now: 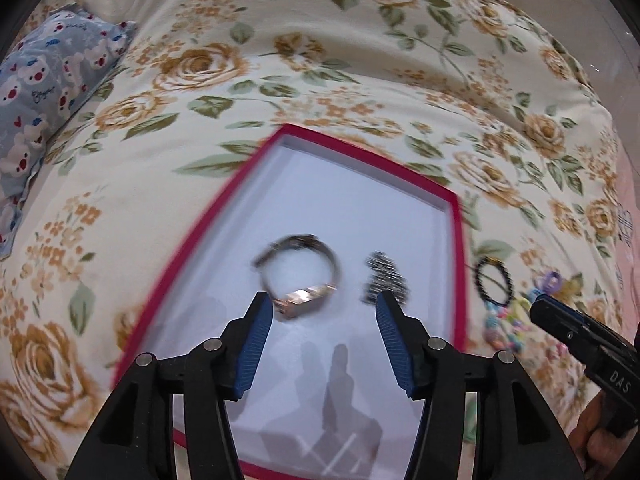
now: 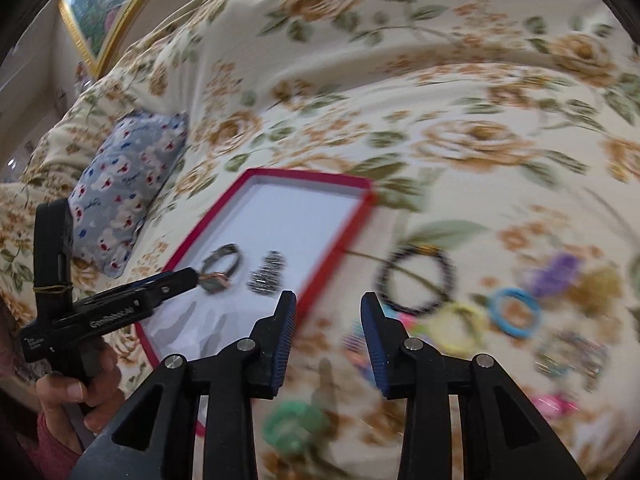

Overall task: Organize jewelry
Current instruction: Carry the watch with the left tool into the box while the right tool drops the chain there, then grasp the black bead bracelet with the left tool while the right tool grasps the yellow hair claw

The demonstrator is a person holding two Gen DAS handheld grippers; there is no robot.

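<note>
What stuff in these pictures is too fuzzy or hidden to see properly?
- Colourful rings on the floral bedspread, right wrist view: motion blur smears them, so their count is unclear.
- Dark sparkly piece in the red-edged tray, left wrist view: blurred, its type is unclear.
- Tray's near end, left wrist view: hidden behind the left gripper.
- Pastel trinkets: partly behind the right gripper.

Both wrist cameras angled down, close; share red tray [image 1: 456, 240].
</note>
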